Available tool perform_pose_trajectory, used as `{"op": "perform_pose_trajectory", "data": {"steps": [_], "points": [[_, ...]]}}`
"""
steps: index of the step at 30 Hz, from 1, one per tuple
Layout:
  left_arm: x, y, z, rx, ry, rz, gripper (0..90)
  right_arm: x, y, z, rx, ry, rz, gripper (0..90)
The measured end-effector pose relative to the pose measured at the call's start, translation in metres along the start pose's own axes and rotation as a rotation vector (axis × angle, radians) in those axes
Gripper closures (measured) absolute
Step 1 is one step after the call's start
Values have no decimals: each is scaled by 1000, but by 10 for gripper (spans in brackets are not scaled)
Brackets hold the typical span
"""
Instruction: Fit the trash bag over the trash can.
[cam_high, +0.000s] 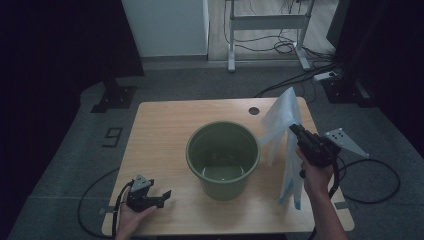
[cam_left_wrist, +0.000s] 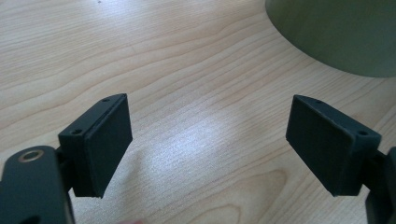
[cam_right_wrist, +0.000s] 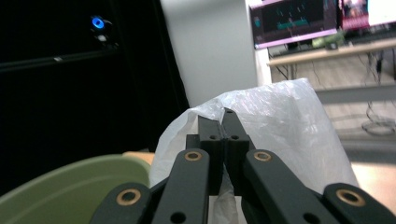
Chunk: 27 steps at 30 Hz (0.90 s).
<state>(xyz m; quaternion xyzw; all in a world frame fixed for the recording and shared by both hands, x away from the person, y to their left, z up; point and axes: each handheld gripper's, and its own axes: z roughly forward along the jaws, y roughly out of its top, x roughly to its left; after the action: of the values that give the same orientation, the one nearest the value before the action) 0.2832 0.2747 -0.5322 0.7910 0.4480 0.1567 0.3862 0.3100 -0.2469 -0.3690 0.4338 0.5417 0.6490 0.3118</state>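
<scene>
A green bucket stands in the middle of the wooden table, upright and with nothing in it. To its right my right gripper is shut on a thin translucent white plastic bag, held up above the table so that the bag hangs down past the hand. In the right gripper view the bag is pinched between the closed jaws, with the bucket rim low at the left. My left gripper rests at the table's front left, open, with bare wood between its pads.
The bucket's wall lies just ahead and to the right of the left gripper. A round cable hole sits near the table's far edge. Cables trail off both front corners. A desk frame and dark stands stand on the floor behind.
</scene>
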Motion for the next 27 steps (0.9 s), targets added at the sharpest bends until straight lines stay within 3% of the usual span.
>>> {"op": "perform_pose_trajectory", "data": {"steps": [7,13,18,27], "points": [[1,0,0,6,1,1,144,22,37,-13,-79,57,-56,888],[2,-1,0,6,0,-3,144,41,64,-20,-116,75,-113,888],[2,-1,0,4,-1,-6,144,51,77,-23,-133,91,-133,888],[4,-2,0,7,1,-8,144,81,101,-27,-160,166,-188,889]]}}
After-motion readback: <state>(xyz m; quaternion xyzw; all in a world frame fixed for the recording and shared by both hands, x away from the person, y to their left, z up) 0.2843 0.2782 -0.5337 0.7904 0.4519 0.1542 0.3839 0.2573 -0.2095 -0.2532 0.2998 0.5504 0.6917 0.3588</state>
